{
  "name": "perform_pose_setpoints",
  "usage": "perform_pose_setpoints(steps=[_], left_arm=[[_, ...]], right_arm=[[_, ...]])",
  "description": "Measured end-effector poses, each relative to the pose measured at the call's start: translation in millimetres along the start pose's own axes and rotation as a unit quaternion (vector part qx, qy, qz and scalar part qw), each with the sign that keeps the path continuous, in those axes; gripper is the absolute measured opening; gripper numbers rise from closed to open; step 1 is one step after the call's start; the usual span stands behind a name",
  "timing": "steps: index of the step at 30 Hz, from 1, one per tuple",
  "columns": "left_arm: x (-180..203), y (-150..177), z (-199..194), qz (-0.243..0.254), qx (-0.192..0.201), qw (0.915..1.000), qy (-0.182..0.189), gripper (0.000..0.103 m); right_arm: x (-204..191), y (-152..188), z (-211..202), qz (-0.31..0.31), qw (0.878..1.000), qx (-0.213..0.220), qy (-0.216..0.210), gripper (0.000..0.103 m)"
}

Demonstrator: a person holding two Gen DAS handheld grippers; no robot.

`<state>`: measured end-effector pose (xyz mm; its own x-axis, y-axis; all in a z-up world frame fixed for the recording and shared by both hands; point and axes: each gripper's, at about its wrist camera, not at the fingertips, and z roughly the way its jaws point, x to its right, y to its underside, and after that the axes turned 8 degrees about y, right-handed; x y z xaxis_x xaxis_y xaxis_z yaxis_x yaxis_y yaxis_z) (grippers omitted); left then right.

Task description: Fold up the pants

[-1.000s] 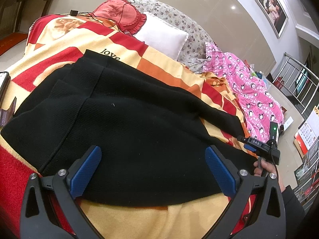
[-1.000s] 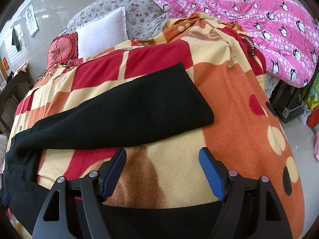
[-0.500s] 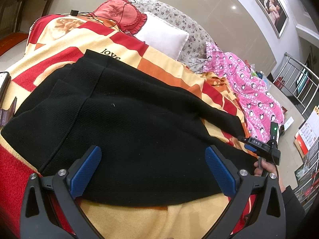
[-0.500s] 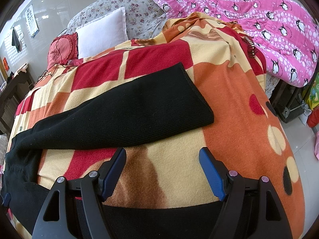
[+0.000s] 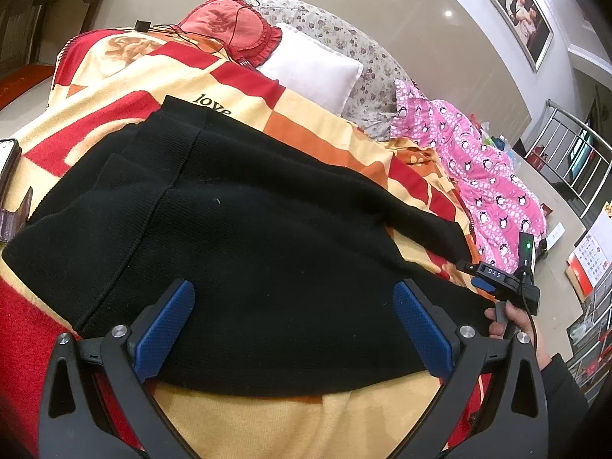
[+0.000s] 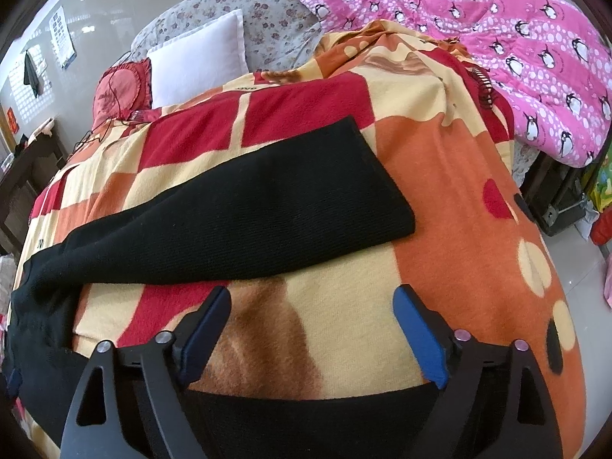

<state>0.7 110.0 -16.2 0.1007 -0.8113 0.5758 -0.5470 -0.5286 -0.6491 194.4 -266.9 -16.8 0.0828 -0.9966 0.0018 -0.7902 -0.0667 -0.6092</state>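
black pants (image 5: 267, 252), spread on blanket (image 6: 459, 206)

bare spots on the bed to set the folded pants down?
Free blanket: the orange stretch between the far leg's hem and the pink penguin quilt, and the red-and-cream squares between the black pants and the white pillow. A smaller patch lies between the two legs, ahead of the right gripper. Headboard end is crowded with pillows.

white pillow (image 5: 311, 72) | red cushion (image 5: 229, 30) – corded | pink penguin quilt (image 6: 516, 46) | framed picture (image 5: 522, 15)
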Motion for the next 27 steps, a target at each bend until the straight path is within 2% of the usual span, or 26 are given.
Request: perform_pose_setpoints(steps=[2,3,8,27], left_arm=[[0,0,0,-0.001,0.001,1.0,0.001,0.103],[0,0,0,-0.002,0.001,1.0,0.003,0.103],[-2,0,-2,-0.009,0.006,0.9999,0.008,0.103],[0,0,-1,-0.003,0.001,1.0,0.0,0.103]], right_arm=[[-3,-1,2,-0.011,1.0,-0.007,0.0,0.095],[-6,-1,4,-0.02,1.0,-0.015,-0.001,0.103],[-22,-1,10,-0.063,0.997,-0.031,0.037,0.102],[-23,-2,11,-0.059,0.997,-0.027,0.052,0.102]])
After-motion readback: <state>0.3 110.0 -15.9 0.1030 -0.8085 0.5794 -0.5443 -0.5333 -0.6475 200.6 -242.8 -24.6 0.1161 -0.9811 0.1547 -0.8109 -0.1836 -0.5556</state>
